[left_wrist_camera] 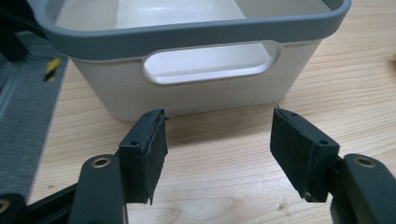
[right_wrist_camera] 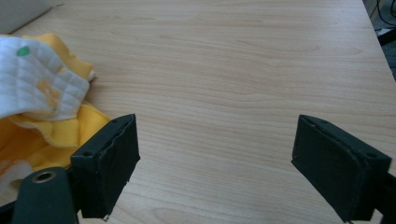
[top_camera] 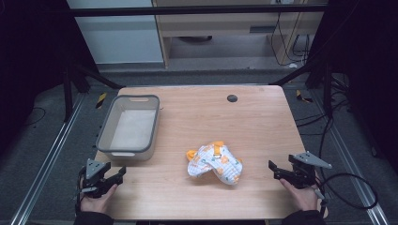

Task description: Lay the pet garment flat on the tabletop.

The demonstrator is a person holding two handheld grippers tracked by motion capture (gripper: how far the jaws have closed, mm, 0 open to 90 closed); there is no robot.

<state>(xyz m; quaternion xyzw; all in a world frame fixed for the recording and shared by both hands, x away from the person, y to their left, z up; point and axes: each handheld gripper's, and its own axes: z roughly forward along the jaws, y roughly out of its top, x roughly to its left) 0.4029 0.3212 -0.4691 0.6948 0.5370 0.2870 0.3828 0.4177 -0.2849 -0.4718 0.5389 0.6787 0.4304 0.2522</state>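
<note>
Overhead arrangement: I am holding my left claw (top_camera: 109, 178) at the near left corner of the wooden surface (top_camera: 197, 112) and my right claw (top_camera: 281, 172) at the near right edge, each hand coming in from the near side. Both claws are standing wide apart and gripping nothing; in the left gripper view my left claw (left_wrist_camera: 217, 154) is framing bare wood, and in the right gripper view my right claw (right_wrist_camera: 215, 168) is doing the same. The crumpled garment (top_camera: 215, 164), white quilted cloth with orange print and orange trim, is lying on the surface near its middle, slightly toward the near edge, between my two claws and well apart from both. In the right gripper view the garment (right_wrist_camera: 37, 88) is lying just beside and beyond the left jaw, not between the jaws. The grey-rimmed plastic bin (top_camera: 107, 138) is sitting at the left side of the surface, just beyond my left claw; in the left gripper view the bin (left_wrist_camera: 116, 88) is showing its handle cut-out facing me, near the jaws but apart from them.
</note>
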